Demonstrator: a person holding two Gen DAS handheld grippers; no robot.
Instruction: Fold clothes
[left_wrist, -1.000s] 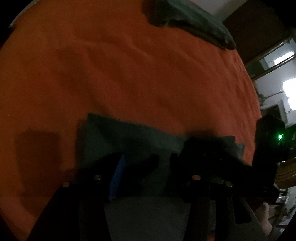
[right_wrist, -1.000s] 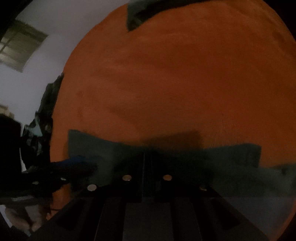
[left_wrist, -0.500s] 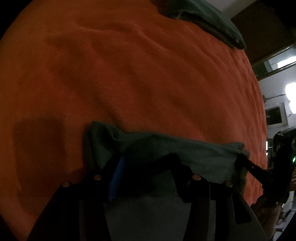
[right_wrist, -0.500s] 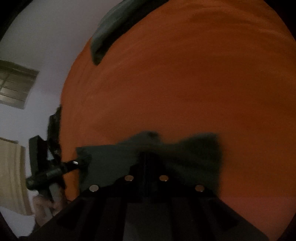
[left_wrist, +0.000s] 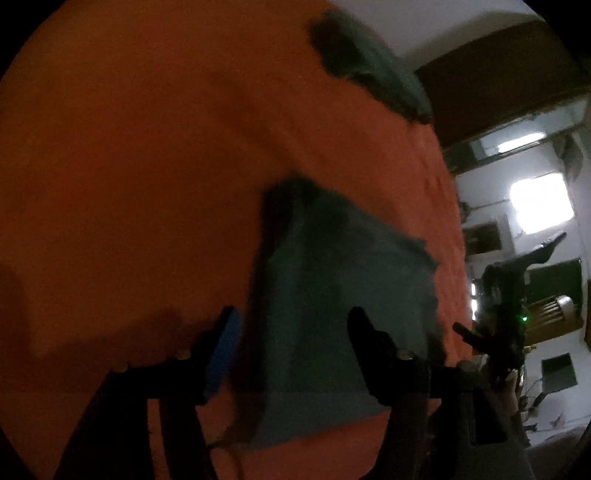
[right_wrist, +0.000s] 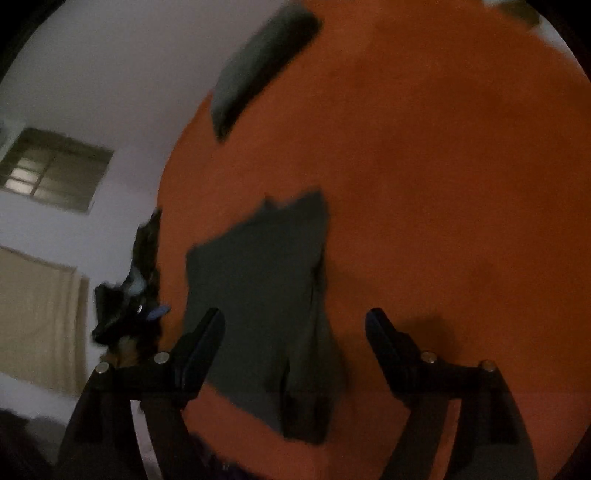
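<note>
Garment: one dark teal cloth (left_wrist: 340, 295), folded into a compact, roughly rectangular shape, lying flat on the orange bed cover (left_wrist: 140, 177); it sits close in front of both my tongs.
Count: two garments in all, this one and a second dark piece (left_wrist: 369, 85) at the far edge of the bed; two tongs, one in each of my hands.
Edges: the near garment's far edge is ragged and uneven in the right wrist view (right_wrist: 258, 288); its side towards the wall runs close to the bed's edge, and a narrow flap hangs off its near end.
Open room: wide bare orange cover stretches away from the garment towards the far piece and out to the side away from the wall; the two garments are well apart.
Left tongs (left_wrist: 291, 323): spread wide apart, holding nothing; the garment shows between the fingers, but I cannot tell if the tips touch it.
Right tongs (right_wrist: 295, 323): spread wide apart too, empty, over the garment's near part; contact not clear in the dim, blurred picture.
</note>
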